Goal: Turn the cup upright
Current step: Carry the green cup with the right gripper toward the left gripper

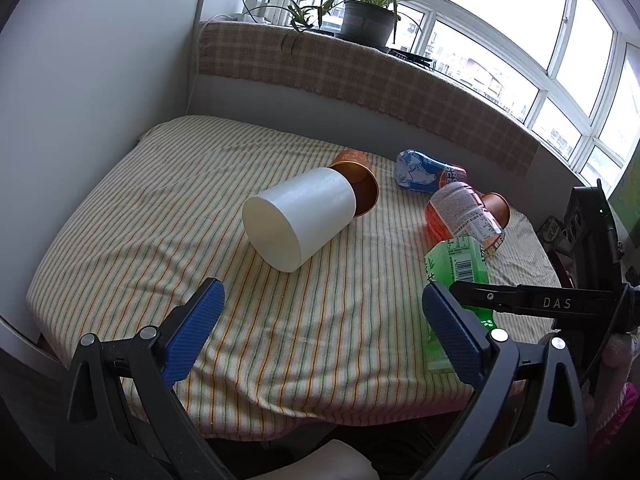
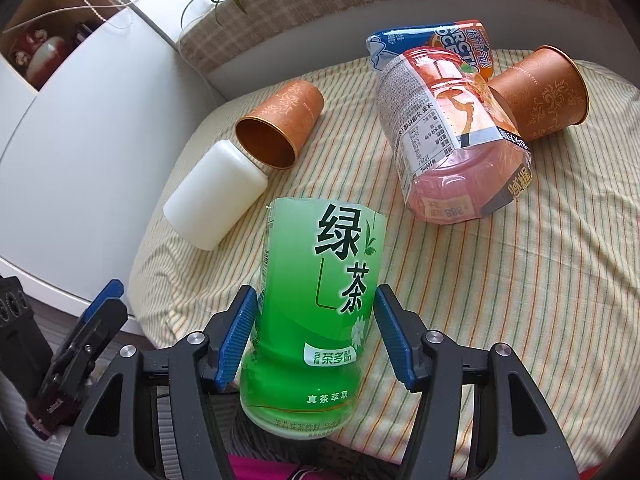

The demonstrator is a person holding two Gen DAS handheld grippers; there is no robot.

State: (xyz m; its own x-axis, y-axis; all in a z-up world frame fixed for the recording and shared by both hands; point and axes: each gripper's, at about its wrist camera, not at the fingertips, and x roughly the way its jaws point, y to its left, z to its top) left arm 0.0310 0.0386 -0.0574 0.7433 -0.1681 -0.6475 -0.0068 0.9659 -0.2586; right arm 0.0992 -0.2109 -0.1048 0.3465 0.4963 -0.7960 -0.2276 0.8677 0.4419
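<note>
The right claw (image 2: 316,340) straddled the green cup (image 2: 316,312), which lay on its side at the near edge of the striped surface (image 2: 520,320); its pads stood at the cup's flanks, but whether they were clamped yet I cannot tell. The step looked like the grasp, with a lift and turn next. The left claw (image 1: 324,332) hung spread and empty. Beyond the green cup lay a white cup (image 2: 216,196), two brown cups (image 2: 280,124) and a pink cup (image 2: 452,140), near enough to be knocked.
</note>
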